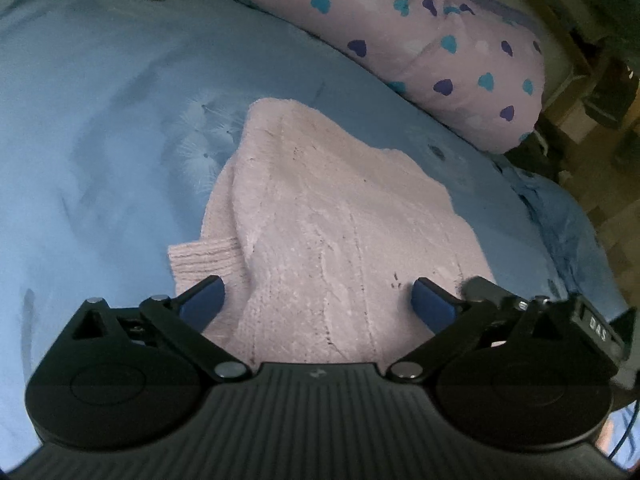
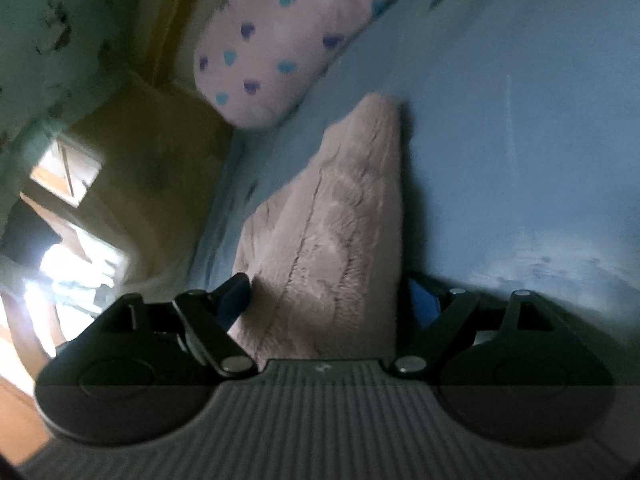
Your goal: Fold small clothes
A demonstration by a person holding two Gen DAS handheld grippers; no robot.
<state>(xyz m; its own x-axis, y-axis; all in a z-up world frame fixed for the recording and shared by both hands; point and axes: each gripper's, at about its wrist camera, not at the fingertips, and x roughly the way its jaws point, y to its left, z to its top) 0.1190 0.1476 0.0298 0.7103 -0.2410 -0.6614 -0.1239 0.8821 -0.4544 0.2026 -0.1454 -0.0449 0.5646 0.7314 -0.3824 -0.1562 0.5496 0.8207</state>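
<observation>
A fuzzy pale pink knitted sweater (image 1: pixel 320 216) lies on a blue bedsheet (image 1: pixel 100 140), its ribbed cuff (image 1: pixel 204 258) poking out at near left. The left gripper (image 1: pixel 318 300) hangs over its near edge, blue fingers (image 1: pixel 204 298) spread wide. A pink heart-print pillow (image 1: pixel 420 40) lies far right.

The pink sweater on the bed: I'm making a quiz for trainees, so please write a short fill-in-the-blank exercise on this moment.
1. The pink sweater lies on a bedsheet whose colour is ____.
2. The pillow beyond the sweater is printed with small ____.
3. The left gripper has its jaws ____, with sweater fabric between them.
4. The fingers of the right gripper carry pads coloured ____.

Missing words: blue; hearts; open; blue
</observation>
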